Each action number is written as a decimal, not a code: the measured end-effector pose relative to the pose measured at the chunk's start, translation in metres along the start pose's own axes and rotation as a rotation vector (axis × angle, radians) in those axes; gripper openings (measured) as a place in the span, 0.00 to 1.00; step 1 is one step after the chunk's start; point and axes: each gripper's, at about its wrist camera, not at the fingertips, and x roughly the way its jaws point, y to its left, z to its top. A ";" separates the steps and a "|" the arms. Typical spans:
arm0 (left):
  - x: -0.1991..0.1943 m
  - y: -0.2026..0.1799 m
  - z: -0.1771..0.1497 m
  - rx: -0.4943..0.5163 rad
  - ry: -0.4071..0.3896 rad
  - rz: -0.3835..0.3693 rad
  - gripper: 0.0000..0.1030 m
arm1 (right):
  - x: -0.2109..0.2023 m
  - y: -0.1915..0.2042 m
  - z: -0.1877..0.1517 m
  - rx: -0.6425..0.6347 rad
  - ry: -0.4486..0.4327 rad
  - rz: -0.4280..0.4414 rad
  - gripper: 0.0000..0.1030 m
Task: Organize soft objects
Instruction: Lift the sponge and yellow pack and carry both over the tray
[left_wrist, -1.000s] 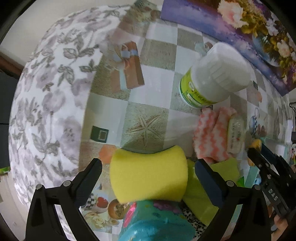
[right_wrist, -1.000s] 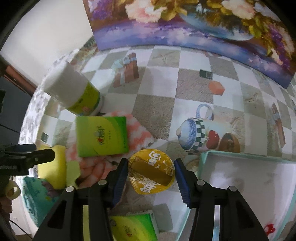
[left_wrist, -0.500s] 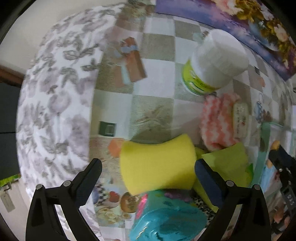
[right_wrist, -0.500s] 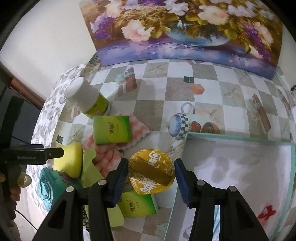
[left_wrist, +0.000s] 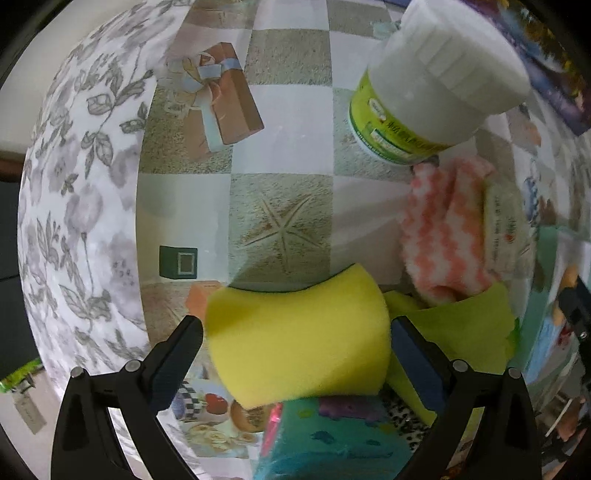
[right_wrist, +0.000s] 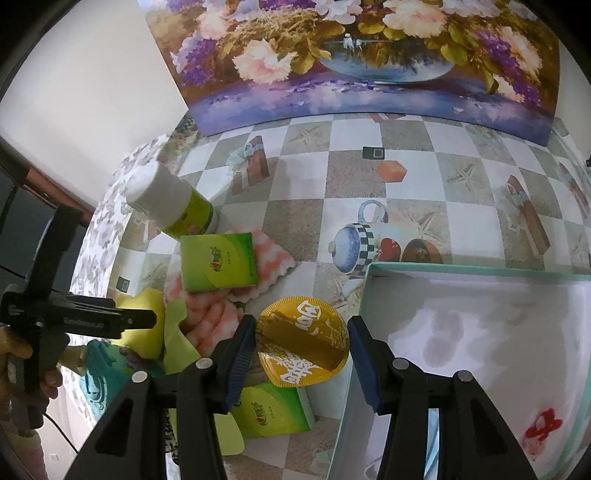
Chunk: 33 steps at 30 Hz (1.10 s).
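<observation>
right wrist view: right gripper (right_wrist: 301, 349) pinches the gold packet (right_wrist: 303, 341), near the box (right_wrist: 480, 332). left gripper (left_wrist: 295, 354), jaws spread, straddles the yellow sponge (left_wrist: 299, 332); closing may snag the green cloth (left_wrist: 461, 332) beside it.

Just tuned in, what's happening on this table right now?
A person is sorting soft things with a pair of tongs in each hand. The left tongs sit around a yellow sponge above a teal packet. The right tongs carry a round gold packet beside the open box, which looks empty. A pink striped cloth, two green tissue packs and a white bottle remain on the table.
</observation>
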 end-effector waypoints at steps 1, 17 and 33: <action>0.002 0.000 0.002 -0.002 0.009 0.006 0.98 | 0.000 0.000 0.000 0.000 0.000 0.001 0.52; 0.020 0.013 0.026 0.056 0.048 0.008 0.98 | 0.004 -0.005 0.000 0.008 0.002 0.009 0.52; 0.033 0.054 0.026 0.003 0.026 -0.054 0.98 | 0.006 -0.012 0.002 0.021 0.001 0.006 0.52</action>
